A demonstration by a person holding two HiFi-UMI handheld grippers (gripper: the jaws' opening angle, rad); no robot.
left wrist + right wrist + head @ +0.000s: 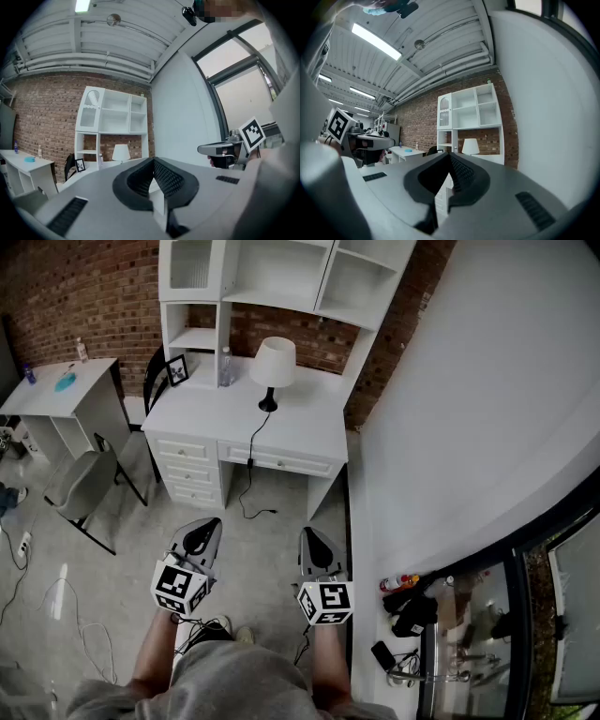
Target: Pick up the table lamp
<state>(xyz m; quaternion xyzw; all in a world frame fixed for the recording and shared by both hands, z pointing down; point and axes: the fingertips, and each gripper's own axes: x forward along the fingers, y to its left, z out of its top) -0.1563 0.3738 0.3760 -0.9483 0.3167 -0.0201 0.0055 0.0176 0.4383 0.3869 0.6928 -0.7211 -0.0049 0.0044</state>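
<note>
Left gripper (213, 523) and right gripper (307, 532), jaws together, empty, hang well short of the table lamp (272, 371).

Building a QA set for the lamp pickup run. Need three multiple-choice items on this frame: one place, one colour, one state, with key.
1. Where does the lamp stand? A) on a bed B) on the white desk, below the shelves C) on a stool
2. What colour is the lamp's shade? A) white B) red C) green
3. How do the jaws of the right hand-held gripper stand? A) shut on the lamp B) wide apart C) shut, empty
Key: 1 B, its black base sits on the desk top. 2 A, the shade shows white in every view. 3 C, the jaws meet with nothing between them.
</note>
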